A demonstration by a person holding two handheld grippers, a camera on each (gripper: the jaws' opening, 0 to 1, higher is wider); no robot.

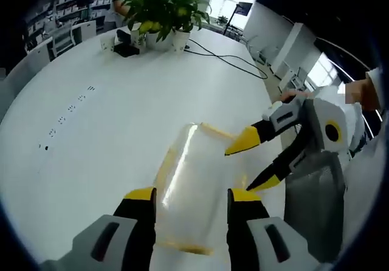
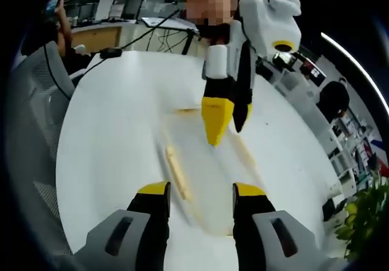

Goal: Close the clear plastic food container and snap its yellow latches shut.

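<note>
This is an open-plan office, seen from a large white meeting table [image 1: 121,119] with a rounded edge. In the left gripper view, two potted plants [image 1: 161,10] stand at about 12 o'clock on the table's far end, with a black cable [image 1: 228,58] trailing across the top toward 2 o'clock. Rows of desks and shelving [image 1: 61,22] fill the background at 10 o'clock, and bright windows [image 1: 228,0] line the far wall at 1 o'clock. In the right gripper view, a grey mesh office chair [image 2: 36,101] sits at 9 o'clock, a wooden desk [image 2: 100,37] with cables lies at 11 o'clock, and ceiling strip lights [image 2: 358,64] curve overhead at 2 o'clock.
</note>
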